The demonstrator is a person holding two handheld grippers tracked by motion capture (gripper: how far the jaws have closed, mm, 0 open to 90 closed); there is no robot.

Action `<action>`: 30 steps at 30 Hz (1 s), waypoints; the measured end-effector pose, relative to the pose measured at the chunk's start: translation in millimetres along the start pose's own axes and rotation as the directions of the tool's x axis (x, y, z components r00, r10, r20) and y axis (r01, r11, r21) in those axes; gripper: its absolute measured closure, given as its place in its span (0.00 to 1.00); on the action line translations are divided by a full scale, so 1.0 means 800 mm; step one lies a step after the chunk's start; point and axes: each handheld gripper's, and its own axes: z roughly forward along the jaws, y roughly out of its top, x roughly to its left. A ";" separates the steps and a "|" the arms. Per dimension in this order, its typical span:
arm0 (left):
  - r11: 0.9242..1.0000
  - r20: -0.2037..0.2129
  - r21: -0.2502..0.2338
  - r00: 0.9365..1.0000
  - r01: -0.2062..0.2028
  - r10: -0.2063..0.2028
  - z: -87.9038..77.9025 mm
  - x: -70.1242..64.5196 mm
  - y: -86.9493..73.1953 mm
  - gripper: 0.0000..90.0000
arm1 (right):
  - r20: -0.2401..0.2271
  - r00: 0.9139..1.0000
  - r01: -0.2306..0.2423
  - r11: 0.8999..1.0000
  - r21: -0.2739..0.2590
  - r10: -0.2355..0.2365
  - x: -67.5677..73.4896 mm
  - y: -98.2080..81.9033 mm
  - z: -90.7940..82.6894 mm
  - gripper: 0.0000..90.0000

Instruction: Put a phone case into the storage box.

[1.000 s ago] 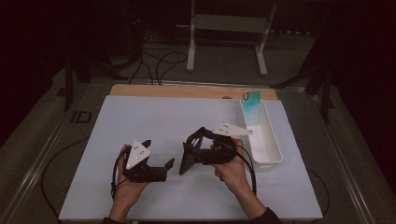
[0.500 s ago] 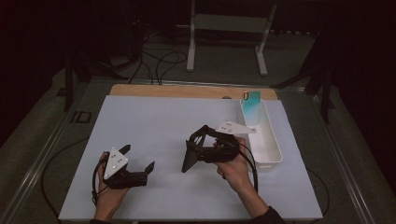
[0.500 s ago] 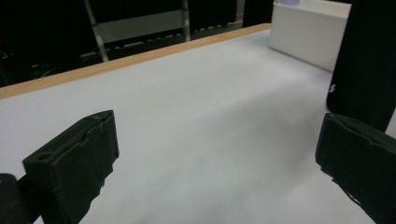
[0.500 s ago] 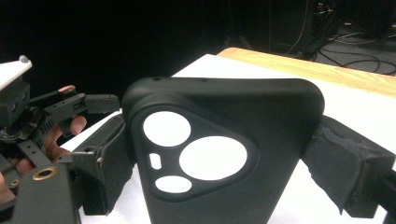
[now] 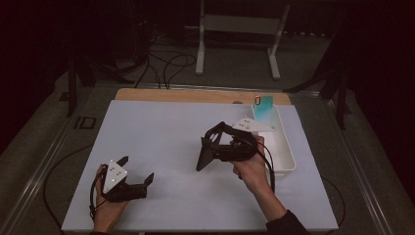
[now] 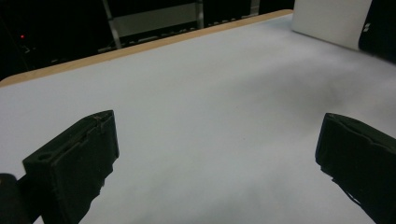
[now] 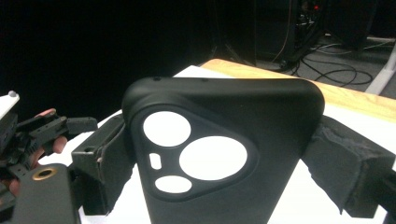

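Note:
A black phone case (image 7: 219, 154) with round camera cut-outs stands upright between the jaws of my right gripper (image 7: 224, 161), which is shut on its two sides. From above, the right gripper (image 5: 211, 147) holds the case (image 5: 204, 157) tilted just over the middle of the white mat (image 5: 161, 127). My left gripper (image 5: 136, 170) rests at the mat's front left corner, open. Nothing lies between its fingers (image 6: 74, 158) but bare mat.
A long white tray (image 5: 285, 152) lies along the mat's right side, with a teal card-like item (image 5: 265, 108) standing at its far end. The tray's wall (image 6: 331, 21) appears far off from the left gripper. A wooden table edge (image 5: 195, 95) borders the back.
My left gripper has drawn back toward the front left corner, away from the right one. The right gripper has stayed near the middle with the case in it.

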 end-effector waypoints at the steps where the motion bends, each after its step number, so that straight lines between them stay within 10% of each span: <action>1: 1.000 -0.001 0.003 1.000 0.003 -0.003 0.000 0.002 -0.001 0.00 | 0.004 1.000 0.002 1.000 0.000 -0.002 -0.001 0.002 0.000 0.16; 30: 0.999 -0.023 -0.019 0.999 0.037 -0.037 -0.001 0.005 -0.004 0.00 | 0.100 0.994 0.053 0.999 -0.013 -0.051 -0.035 0.054 0.011 0.16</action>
